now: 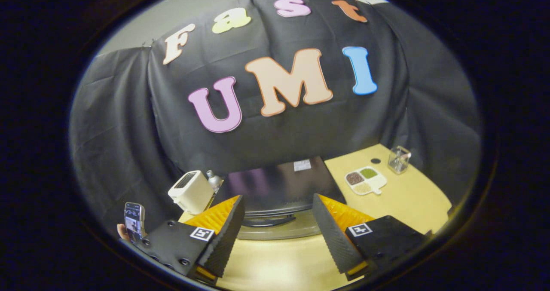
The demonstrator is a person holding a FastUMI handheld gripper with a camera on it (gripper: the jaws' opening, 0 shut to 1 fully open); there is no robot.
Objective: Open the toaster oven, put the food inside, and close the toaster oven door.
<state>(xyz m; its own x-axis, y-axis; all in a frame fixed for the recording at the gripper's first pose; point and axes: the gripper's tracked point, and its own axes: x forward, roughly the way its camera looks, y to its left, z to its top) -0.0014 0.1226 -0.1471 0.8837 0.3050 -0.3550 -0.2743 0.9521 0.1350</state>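
Toaster oven (279,188) sat at the worktop's (404,200) back edge, door shut, just ahead of the gripper (278,235), whose fingers were spread and held nothing. Divided dish (365,180) near the back right held separate grains; clear container (399,159) stood beyond it.

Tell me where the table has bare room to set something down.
Bare tabletop lies right of the toaster oven, nearer than the sectioned dish and clear cup. Crowded left: white toaster. The gripper is open, nothing between its fingers.
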